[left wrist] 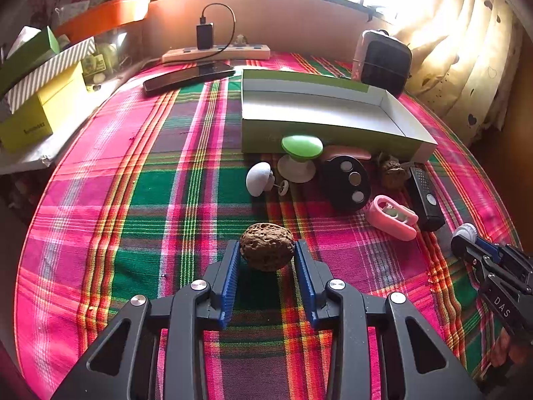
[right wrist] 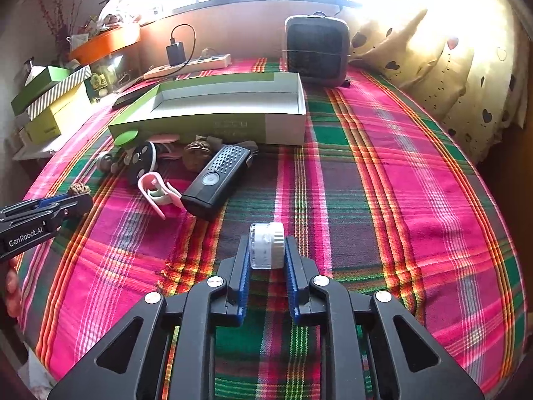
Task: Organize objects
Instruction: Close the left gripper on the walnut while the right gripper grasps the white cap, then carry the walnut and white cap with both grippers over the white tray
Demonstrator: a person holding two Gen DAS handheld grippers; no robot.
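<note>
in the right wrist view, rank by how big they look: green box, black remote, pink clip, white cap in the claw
1. green box, clearly largest
2. black remote
3. pink clip and white cap: they look about alike, and the cap sits much nearer the camera in the right claw, so I won't rank them.

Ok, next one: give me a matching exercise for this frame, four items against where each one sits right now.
Items:
1. walnut
2. white cap
3. pink clip
4. charger

Places:
A. plugged into the power strip
B. between the pads of the right hand-held gripper
C. on the cloth beside the black remote
D. between the pads of the left hand-held gripper

Pairs: 1-D, 2-B, 3-C, 4-A
</note>
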